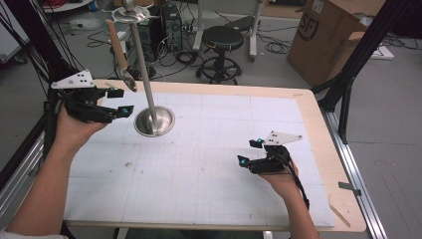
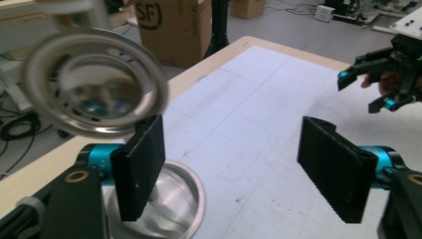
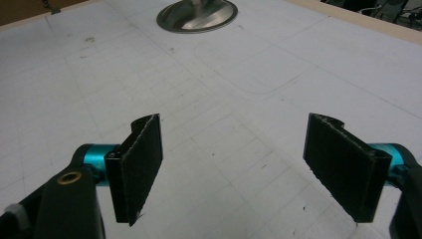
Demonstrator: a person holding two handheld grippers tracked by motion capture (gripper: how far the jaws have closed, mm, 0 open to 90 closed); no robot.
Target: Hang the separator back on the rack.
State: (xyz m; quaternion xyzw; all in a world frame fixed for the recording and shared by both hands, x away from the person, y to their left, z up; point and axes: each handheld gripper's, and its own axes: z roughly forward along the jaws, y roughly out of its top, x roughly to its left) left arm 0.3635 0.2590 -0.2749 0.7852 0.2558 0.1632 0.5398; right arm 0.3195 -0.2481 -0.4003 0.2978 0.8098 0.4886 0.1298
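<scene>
A metal stand [image 1: 154, 119] sits on the white mat [image 1: 209, 164] toward the table's far left, its round base flat and a thin pole rising from it. A wooden-handled utensil [image 1: 119, 52] hangs from the top of the stand. The left gripper [image 1: 119, 102] hovers just beside the base, jaws wide apart and empty. The right gripper [image 1: 249, 152] is well apart at the near right, jaws also wide apart, holding nothing.

A wooden table [image 1: 318, 129] is covered by a white gridded mat [image 1: 209, 169]. A metal stand's round base [image 1: 155, 121] rests on the mat's far left.
</scene>
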